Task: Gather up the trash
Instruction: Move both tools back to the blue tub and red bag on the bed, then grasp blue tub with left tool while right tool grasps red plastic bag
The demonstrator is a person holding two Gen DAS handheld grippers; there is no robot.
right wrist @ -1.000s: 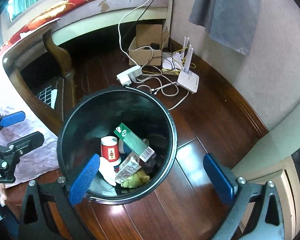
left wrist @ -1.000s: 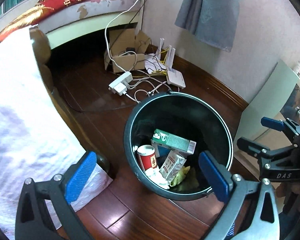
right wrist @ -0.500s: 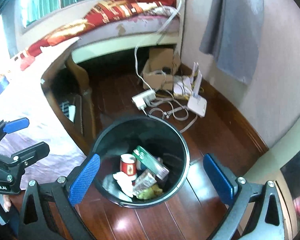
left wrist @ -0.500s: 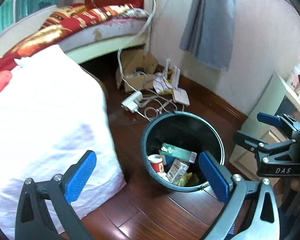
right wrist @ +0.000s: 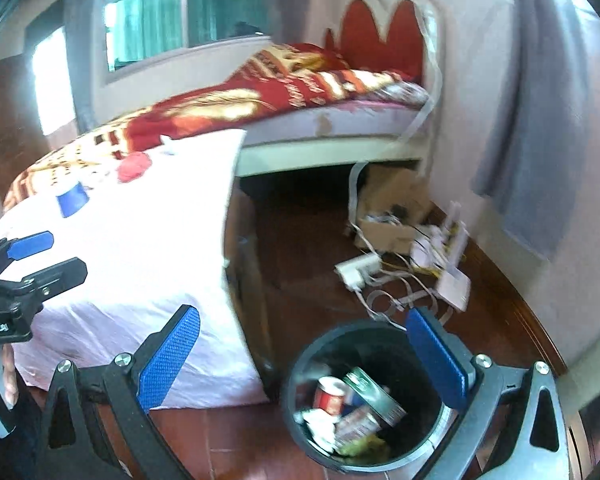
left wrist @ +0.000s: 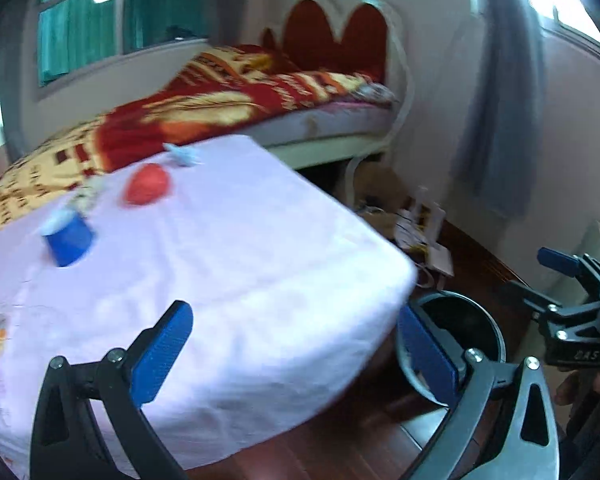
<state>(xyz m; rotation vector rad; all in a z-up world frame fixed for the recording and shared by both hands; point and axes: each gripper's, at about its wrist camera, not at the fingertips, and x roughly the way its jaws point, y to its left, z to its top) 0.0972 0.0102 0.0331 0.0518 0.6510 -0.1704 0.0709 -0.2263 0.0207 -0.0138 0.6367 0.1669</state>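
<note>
So both cameras have swung up and away from the bin since a second ago. Back then they were looking straight down into it, now they're pointed across the table with the white cloth [left wrist: 240,264], and the bin [right wrist: 300,380] has slid down to the bottom of the right wrist view. In the left wrist view only its rim peeks out past the table corner.

The left gripper [left wrist: 292,356] is spread wide with nothing in it, same for the right gripper [right wrist: 304,360]. The bin already has a red can [right wrist: 329,394], a green carton [right wrist: 374,398] and some crumpled stuff inside.

What's left to collect looks like it's up on the cloth: a blue cup [left wrist: 69,240] lying on its side, something red and round [left wrist: 147,184] behind it, and a small pale blue scrap [left wrist: 182,154] near the far edge. Everything's motion-blurred so I can't say what the red thing really is.

What could go wrong, I reckon:
- the cup rolls off when a finger nudges it
- a finger snags the loose cloth and drags everything along
- the light scrap slips out on the way back
- swinging back fast clips the table corner or knocks the bin over
</note>
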